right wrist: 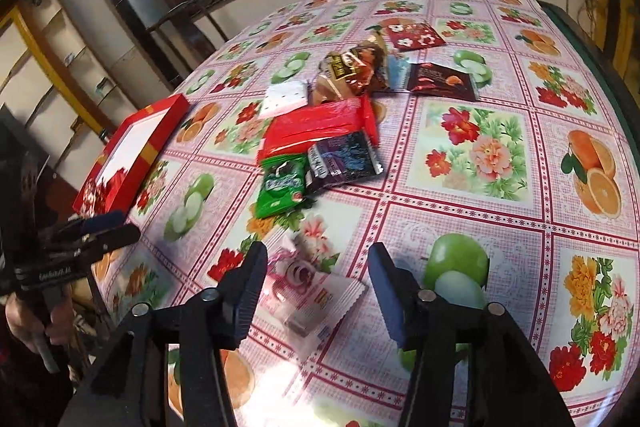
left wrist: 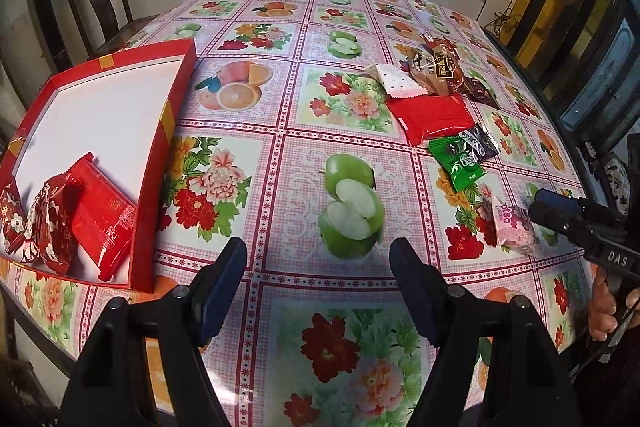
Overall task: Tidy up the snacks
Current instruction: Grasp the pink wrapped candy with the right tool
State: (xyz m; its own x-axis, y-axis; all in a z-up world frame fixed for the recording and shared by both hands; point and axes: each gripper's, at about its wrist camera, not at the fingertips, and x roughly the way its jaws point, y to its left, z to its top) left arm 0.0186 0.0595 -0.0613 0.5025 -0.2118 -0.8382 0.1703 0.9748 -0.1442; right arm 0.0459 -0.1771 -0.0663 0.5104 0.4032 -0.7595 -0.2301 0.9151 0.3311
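Observation:
A red box (left wrist: 160,143) with a white floor sits at the table's left and holds three red snack packets (left wrist: 100,219); it also shows in the right wrist view (right wrist: 160,123). My left gripper (left wrist: 318,251) is open and empty over the tablecloth, right of the box. My right gripper (right wrist: 318,259) is open, its fingers either side of a pink and clear snack packet (right wrist: 308,287) lying on the table, also seen in the left wrist view (left wrist: 514,227). Loose snacks lie beyond: a green packet (right wrist: 280,187), a dark purple packet (right wrist: 344,157), a red packet (right wrist: 320,127).
Farther back lie a white dotted packet (right wrist: 284,99), a brown wrapped bun (right wrist: 352,71), a dark brown packet (right wrist: 444,81) and a red flowered packet (right wrist: 416,35). A fruit-print tablecloth (left wrist: 320,87) covers the table. A dark chair (left wrist: 96,3) stands behind the box.

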